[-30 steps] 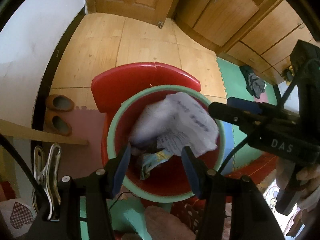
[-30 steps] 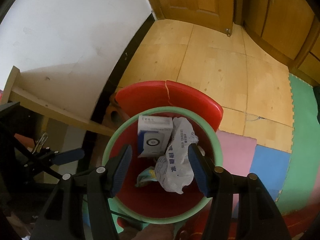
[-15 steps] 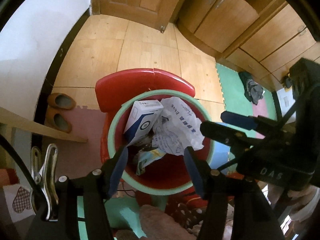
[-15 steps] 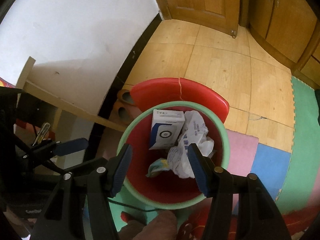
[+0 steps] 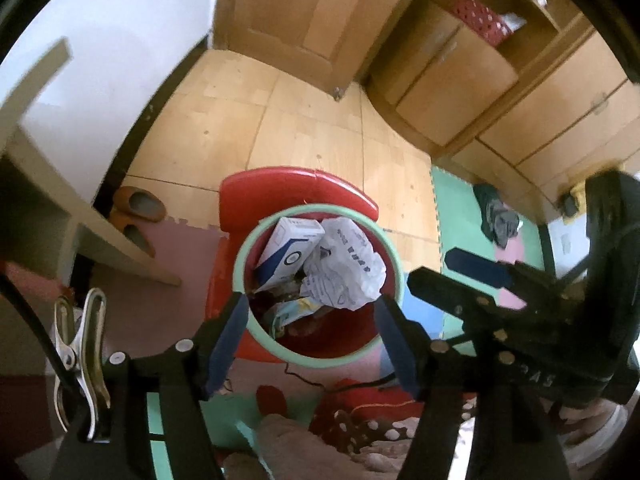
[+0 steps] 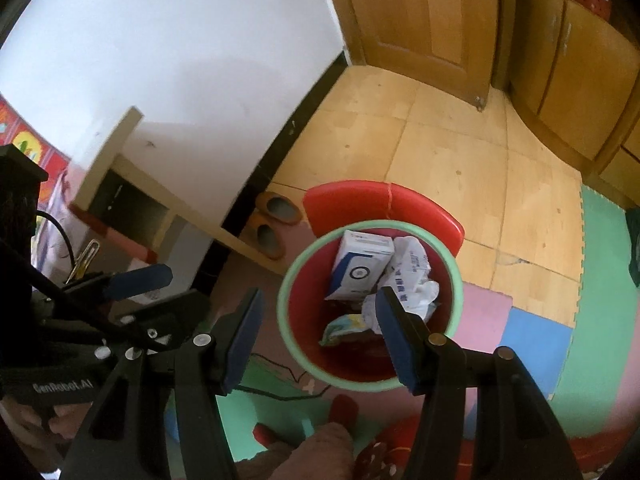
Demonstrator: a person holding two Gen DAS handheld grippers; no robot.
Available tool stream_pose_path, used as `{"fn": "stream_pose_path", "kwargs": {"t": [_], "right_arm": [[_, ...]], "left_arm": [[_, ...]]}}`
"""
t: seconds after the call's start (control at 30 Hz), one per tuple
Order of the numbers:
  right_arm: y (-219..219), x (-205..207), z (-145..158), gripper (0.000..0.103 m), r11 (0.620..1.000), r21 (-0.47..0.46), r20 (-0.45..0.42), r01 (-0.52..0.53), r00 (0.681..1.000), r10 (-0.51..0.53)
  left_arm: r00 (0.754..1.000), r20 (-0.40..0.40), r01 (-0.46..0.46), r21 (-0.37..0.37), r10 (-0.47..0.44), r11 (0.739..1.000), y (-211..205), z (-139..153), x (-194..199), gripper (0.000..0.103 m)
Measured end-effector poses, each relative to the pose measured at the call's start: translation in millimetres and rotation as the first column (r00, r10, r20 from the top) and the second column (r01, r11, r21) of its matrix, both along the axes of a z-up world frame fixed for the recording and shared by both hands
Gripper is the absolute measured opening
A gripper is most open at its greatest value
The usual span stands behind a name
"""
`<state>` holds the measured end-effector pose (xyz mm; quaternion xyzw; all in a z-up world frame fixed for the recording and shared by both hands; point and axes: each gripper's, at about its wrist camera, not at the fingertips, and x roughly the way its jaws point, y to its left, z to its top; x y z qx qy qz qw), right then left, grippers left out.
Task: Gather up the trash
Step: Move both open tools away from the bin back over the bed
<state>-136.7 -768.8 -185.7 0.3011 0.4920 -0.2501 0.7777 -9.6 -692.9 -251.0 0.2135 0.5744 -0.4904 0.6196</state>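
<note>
The left gripper (image 5: 308,334) hangs above the bin (image 5: 256,332), its jaws opening with nothing between them. Inside the bin lie a white-and-blue box (image 5: 286,254), a wrapper (image 5: 290,312) and crumpled paper (image 5: 346,270). The right gripper (image 6: 318,332) hovers open and empty.

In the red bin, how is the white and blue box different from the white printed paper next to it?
The box keeps a firm rectangular shape; the paper is crumpled. The box carries blue panels and a round mark; the paper carries lines of dark text. Both lie inside the bin, touching each other.
</note>
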Motion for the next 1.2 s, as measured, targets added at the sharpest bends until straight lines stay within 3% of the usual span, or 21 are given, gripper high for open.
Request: {"fn": "stream_pose_path", "kwargs": {"t": [0.33,0.7,1.2], "right_arm": [[51.2,22.0,36.4,0.060,0.996,-0.008,0.057,-0.089,0.994,0.090],[106.4,57.7,74.7,0.060,0.976,-0.025,0.116,-0.216,0.969,0.218],[200.8,111.0,111.1,0.060,0.906,-0.042,0.163,-0.421,0.892,0.422]], "left_arm": [[0.992,0.020,-0.125,-0.058,0.126,0.990,56.5,55.7,22.1,0.070],[0.967,0.053,-0.244,-0.099,0.250,0.965,124.7,109.3,46.3,0.070],[0.892,0.103,-0.421,-0.161,0.439,0.893,236.7,170.5,77.9,0.070]]}}
